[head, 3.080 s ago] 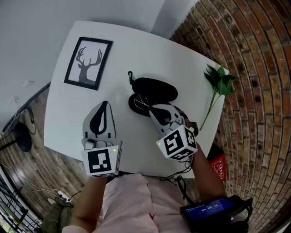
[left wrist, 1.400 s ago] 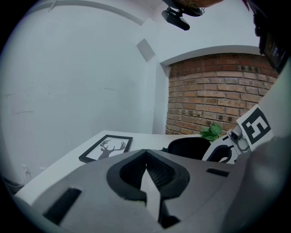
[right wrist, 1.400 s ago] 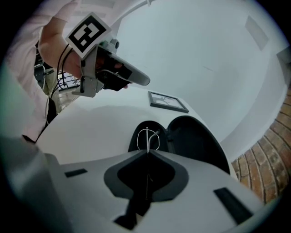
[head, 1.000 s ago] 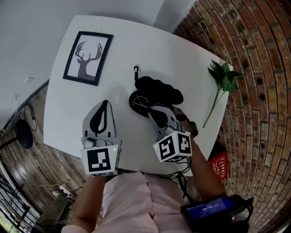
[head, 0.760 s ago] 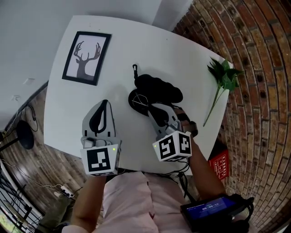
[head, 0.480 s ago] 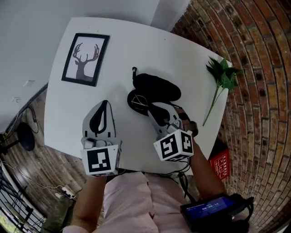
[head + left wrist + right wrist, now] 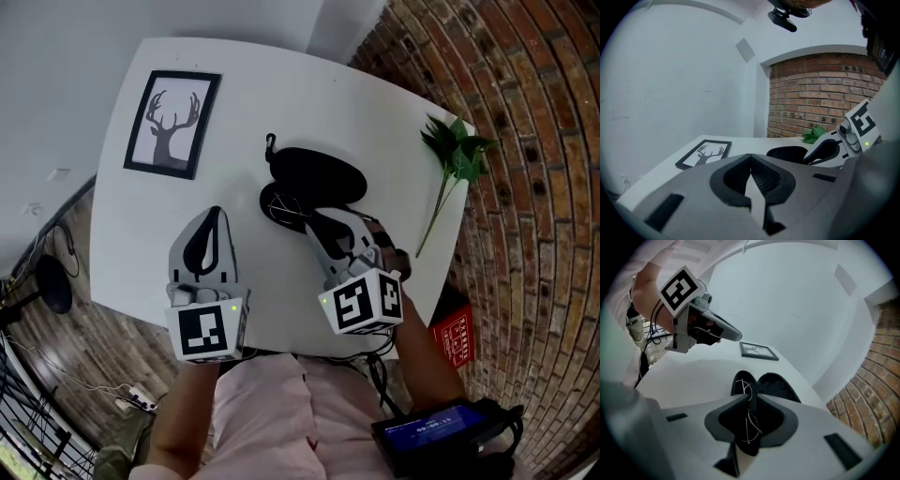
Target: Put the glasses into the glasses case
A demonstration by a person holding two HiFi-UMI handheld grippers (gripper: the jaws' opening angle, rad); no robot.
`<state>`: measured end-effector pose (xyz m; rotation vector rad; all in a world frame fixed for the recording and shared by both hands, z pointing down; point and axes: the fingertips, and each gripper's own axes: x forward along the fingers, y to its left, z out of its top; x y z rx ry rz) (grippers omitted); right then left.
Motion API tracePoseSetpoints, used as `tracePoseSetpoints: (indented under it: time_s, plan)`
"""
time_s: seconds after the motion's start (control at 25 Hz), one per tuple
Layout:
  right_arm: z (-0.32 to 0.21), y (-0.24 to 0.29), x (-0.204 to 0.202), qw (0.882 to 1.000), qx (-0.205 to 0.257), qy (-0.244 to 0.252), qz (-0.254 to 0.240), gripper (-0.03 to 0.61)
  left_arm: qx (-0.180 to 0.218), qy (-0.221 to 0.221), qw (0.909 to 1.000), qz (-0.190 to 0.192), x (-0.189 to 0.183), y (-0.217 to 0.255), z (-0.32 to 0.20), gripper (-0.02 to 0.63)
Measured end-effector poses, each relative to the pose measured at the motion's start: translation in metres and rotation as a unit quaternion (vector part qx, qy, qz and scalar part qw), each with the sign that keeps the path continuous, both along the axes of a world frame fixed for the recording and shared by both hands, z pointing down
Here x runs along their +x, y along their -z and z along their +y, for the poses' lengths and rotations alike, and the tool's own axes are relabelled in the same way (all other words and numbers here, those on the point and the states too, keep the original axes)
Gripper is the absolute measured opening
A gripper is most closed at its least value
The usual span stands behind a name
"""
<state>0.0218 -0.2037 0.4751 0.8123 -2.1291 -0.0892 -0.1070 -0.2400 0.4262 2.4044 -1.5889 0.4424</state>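
The black glasses case (image 7: 319, 174) lies open in the middle of the white table (image 7: 281, 89), lid to the right. Thin wire-framed glasses (image 7: 284, 208) rest in its left half. My right gripper (image 7: 316, 225) hovers just over the near end of the case. Its jaws have just been opening and stand slightly apart. In the right gripper view the glasses (image 7: 748, 391) lie in the case (image 7: 777, 384) below the right gripper (image 7: 749, 398), and no pad presses on them. My left gripper (image 7: 216, 216) rests to the left, shut and empty; its own view shows the left gripper (image 7: 750, 157) closed.
A framed deer picture (image 7: 172, 122) lies at the table's back left. A green leafy sprig (image 7: 457, 157) lies near the right edge by the brick wall. A black device (image 7: 436, 431) and a red item (image 7: 454, 342) sit below the table's near corner.
The right gripper's jaws have parted and it has lifted a little from the case. The glasses stay in the case. The left gripper has not moved.
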Motion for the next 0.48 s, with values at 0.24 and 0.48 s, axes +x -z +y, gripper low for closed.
tracePoseSetpoints:
  time_s: [0.24, 0.48]
  plan:
    - [0.005, 0.001, 0.007, 1.0, -0.005, -0.004, 0.003, 0.063, -0.011, 0.007, 0.9999, -0.002, -0.001, -0.001, 0.001, 0.0]
    - [0.011, -0.011, 0.009, 1.0, -0.011, 0.0, 0.025, 0.075, 0.0, -0.003, 1.0, -0.005, 0.002, 0.0, 0.001, 0.0]
